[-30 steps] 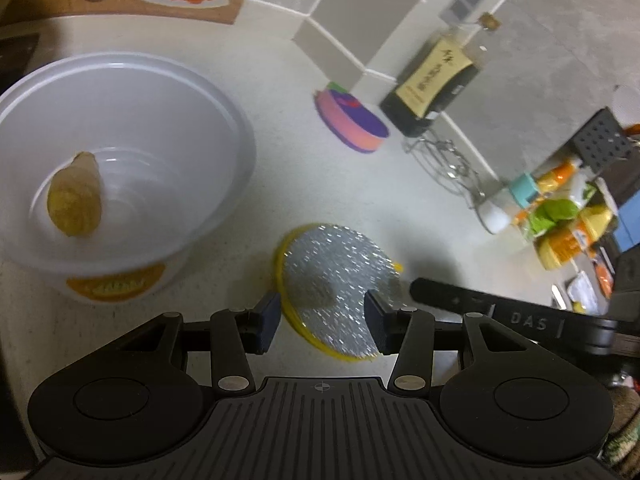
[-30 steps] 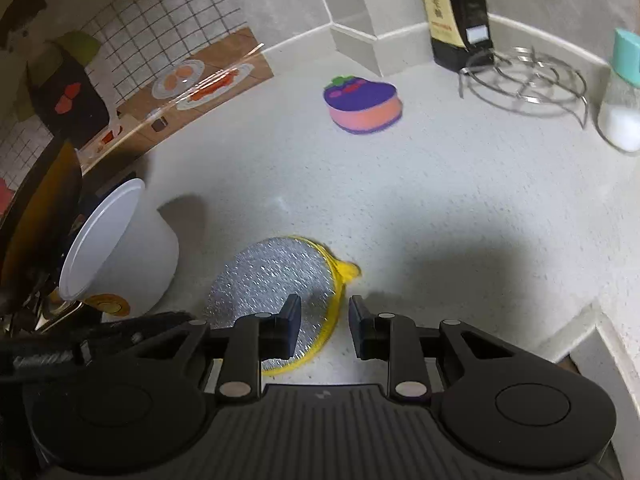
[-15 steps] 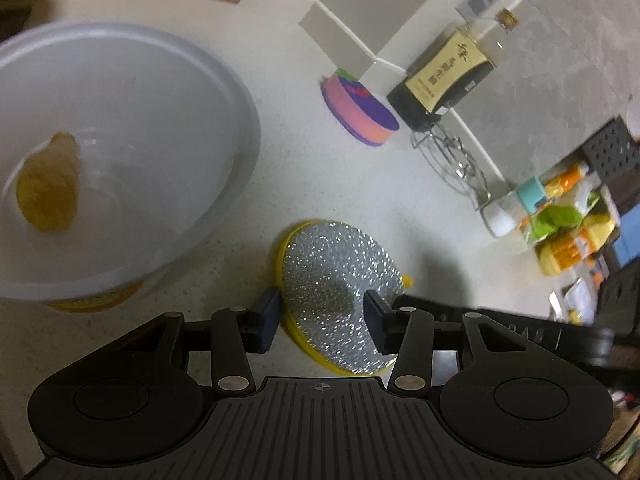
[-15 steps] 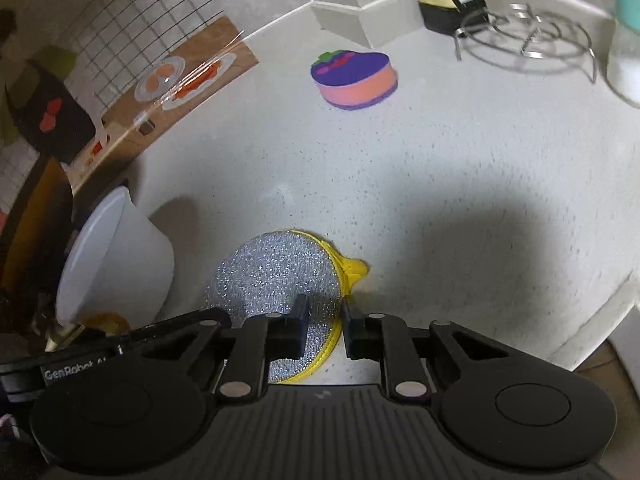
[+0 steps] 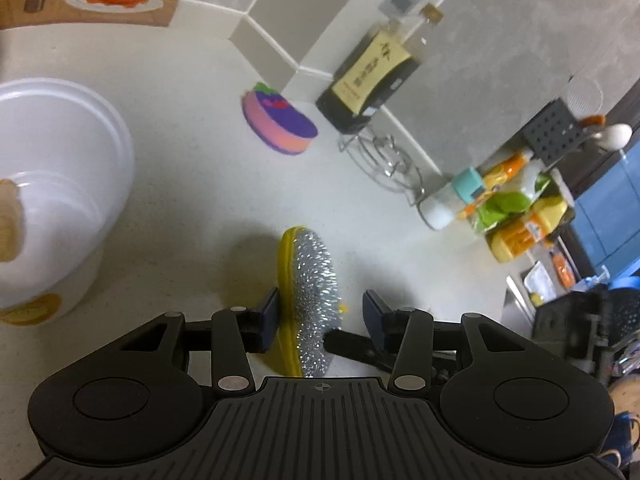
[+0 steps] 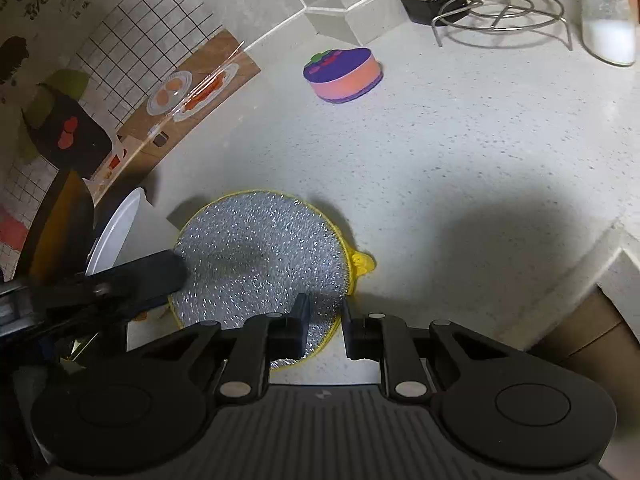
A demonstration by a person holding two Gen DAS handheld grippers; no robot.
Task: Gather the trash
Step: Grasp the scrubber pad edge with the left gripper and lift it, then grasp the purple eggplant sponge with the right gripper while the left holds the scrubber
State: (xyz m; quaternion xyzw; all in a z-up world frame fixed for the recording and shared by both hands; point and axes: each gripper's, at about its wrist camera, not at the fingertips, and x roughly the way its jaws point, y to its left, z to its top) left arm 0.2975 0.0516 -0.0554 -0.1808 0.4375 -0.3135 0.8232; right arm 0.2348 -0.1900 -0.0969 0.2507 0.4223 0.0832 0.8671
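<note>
A round scrub pad (image 5: pixel 314 280), silver glitter on one face and yellow on the rim and back, stands on edge on the counter. In the right wrist view the scrub pad (image 6: pixel 260 256) shows its silver face. My right gripper (image 6: pixel 325 330) is shut on the pad's yellow rim at its near right edge. My left gripper (image 5: pixel 320 308) is open, with the pad between its fingers and close to the left one. A left finger (image 6: pixel 152 272) crosses the pad's left side. A white plastic bowl (image 5: pixel 80 152) at the left holds a yellow-brown scrap (image 5: pixel 8 220).
A purple and pink sponge (image 5: pixel 278 120) lies further back. Near the wall stand a dark bottle (image 5: pixel 372 80), a wire trivet (image 5: pixel 384 160) and a salt shaker (image 5: pixel 444 208). The counter's edge (image 6: pixel 600 248) drops off at the right. Bottles and packets (image 5: pixel 520 216) crowd the far right.
The pad has gone from lying flat to standing on edge. My right gripper closed on its rim. In the left wrist view the bowl has slid toward the left.
</note>
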